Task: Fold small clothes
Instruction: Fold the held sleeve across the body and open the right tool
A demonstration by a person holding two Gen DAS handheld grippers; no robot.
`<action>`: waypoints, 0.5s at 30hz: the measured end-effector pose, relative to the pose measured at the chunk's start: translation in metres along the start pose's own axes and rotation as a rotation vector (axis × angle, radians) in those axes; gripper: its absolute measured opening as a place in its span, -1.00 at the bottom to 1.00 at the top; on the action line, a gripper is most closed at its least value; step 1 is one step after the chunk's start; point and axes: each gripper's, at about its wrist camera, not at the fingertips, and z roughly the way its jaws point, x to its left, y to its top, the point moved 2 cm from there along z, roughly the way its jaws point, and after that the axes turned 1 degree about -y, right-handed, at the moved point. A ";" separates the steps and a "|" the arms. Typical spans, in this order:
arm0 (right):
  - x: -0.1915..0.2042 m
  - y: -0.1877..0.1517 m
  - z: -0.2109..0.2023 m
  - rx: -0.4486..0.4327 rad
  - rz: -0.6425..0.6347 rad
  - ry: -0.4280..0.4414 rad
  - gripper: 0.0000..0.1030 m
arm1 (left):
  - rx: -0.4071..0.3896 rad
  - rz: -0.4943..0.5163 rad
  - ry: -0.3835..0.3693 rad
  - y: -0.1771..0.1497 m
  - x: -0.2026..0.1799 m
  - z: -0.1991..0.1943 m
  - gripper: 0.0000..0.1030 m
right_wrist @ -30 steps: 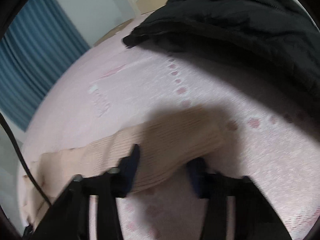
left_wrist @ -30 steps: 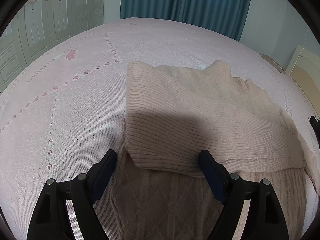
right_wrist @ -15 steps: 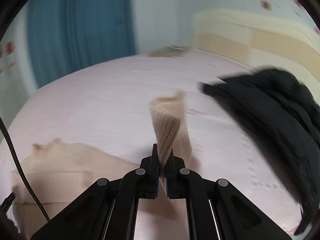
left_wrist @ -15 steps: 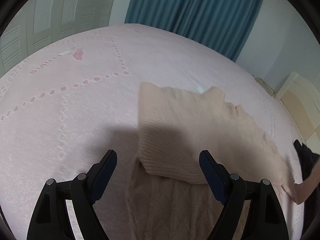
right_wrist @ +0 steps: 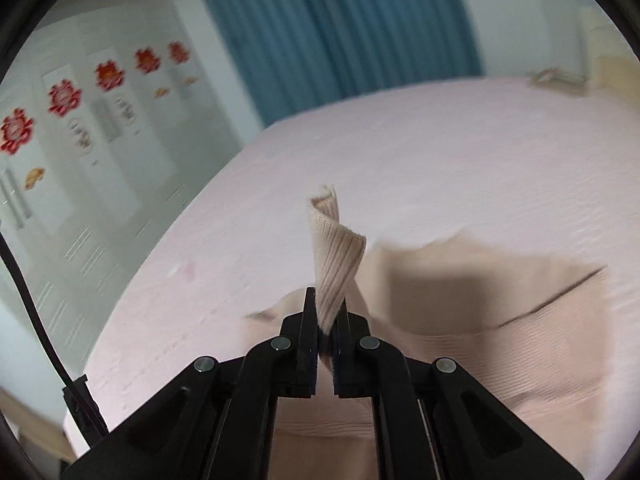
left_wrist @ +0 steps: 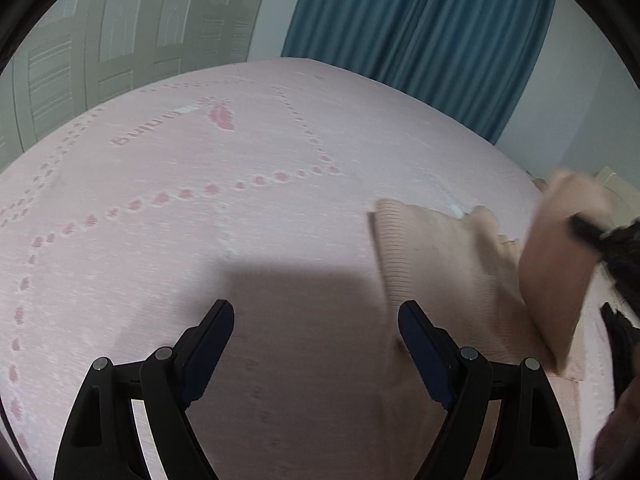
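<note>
A beige knit sweater lies on the pink bedspread, at the right of the left wrist view. My left gripper is open and empty, above the bedspread just left of the sweater. My right gripper is shut on the sweater's ribbed sleeve cuff and holds it up above the sweater body. The lifted sleeve shows blurred at the right of the left wrist view, with the right gripper on it.
Blue curtains hang behind the bed. Pale wardrobe doors stand to the left, with red flower stickers. A black garment lies at the bed's right edge. A cable runs down the left of the right wrist view.
My right gripper closed on the sleeve cuff, lifted it and swung it over toward the sweater body. My left gripper pulled back and left, off the sweater, staying open.
</note>
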 end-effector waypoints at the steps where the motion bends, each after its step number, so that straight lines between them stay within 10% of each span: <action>1: 0.004 -0.012 0.019 0.057 0.012 0.036 -0.88 | -0.002 0.001 0.005 0.001 0.001 0.001 0.62; 6: -0.013 -0.040 0.060 0.220 -0.039 0.058 -0.77 | -0.014 -0.008 -0.040 0.003 -0.005 0.000 0.62; 10: -0.052 -0.038 0.013 0.129 -0.058 -0.052 0.00 | -0.045 0.046 -0.065 -0.001 -0.024 -0.007 0.62; 15: -0.122 -0.056 -0.069 -0.030 0.014 -0.266 0.11 | -0.030 0.127 -0.149 -0.008 -0.054 -0.008 0.62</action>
